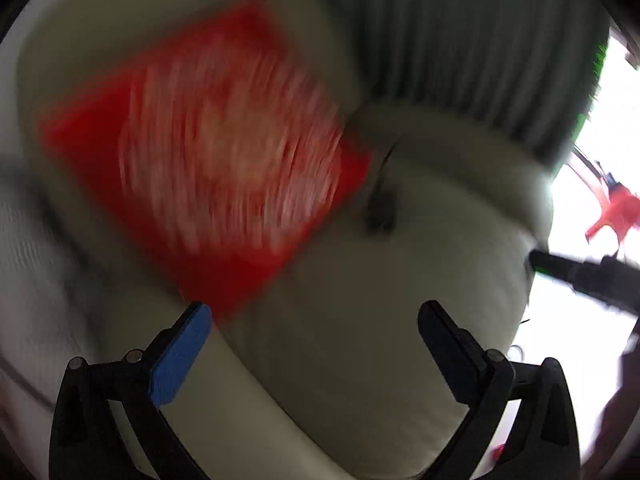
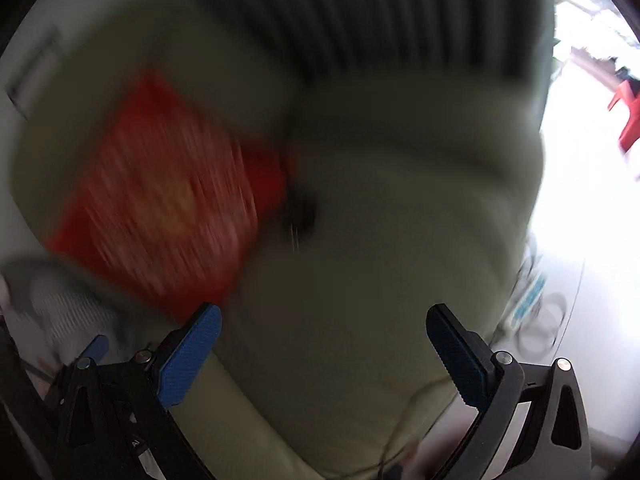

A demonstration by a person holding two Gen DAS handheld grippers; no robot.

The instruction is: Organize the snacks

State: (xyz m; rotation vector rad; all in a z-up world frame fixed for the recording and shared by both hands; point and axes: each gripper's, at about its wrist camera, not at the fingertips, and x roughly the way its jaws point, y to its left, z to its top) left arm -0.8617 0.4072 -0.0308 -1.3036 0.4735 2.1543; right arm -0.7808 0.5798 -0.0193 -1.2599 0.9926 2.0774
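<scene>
A red packet (image 1: 208,160), flat and roughly square with a pale printed centre, lay on the cream cushion (image 1: 360,300) of a sofa, against the padded armrest and back. Motion blur smeared its print into streaks, so no lettering could be read. The cushion looked smooth and softly rounded. Behind it hung a grey curtain (image 1: 460,40) in narrow vertical pleats. A small dark thing (image 1: 380,208) sat in the seam beside the packet's corner; its shape could not be made out.

The left gripper (image 1: 316,320) stood wide open, nothing between its fingers, with the packet's lower corner just past the blue pad. The right gripper (image 2: 324,324) was likewise wide open and empty, above the same cushion. The bright area at the right edge was washed out.
</scene>
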